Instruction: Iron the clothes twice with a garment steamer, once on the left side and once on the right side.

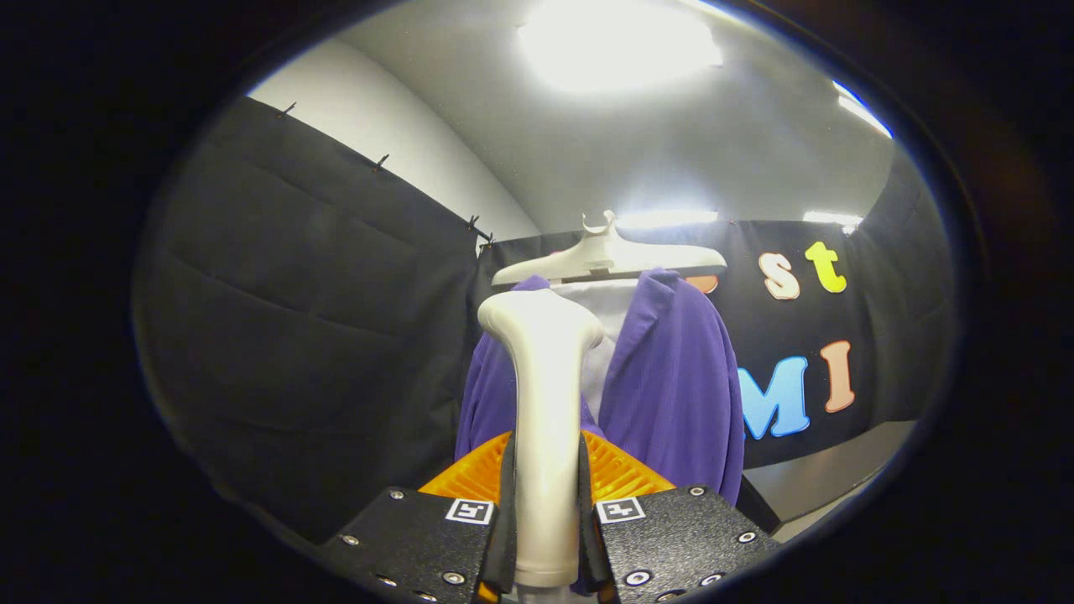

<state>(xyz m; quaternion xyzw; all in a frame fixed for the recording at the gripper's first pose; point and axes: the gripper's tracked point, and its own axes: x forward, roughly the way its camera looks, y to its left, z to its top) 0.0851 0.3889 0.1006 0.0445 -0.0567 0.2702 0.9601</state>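
Jaws of gripper [546, 520] clamped on handle of garment steamer [545, 419], both fingers [503, 503] pressing its sides; steamer upright, head up at 12 o'clock. Purple garment [671, 386] on white hanger [608, 256] just beyond steamer head, white lining showing btwn open fronts. Cannot tell if head touches fabric. Step in hand, prob.: pass on one side, head near collar on the left panel. Next calls for slow stroke down, head flat to cloth, then shift to 2 o'clock panel. Room: booth wall close at 9 o'clock; open toward 3; table edge at 4 o'clock.
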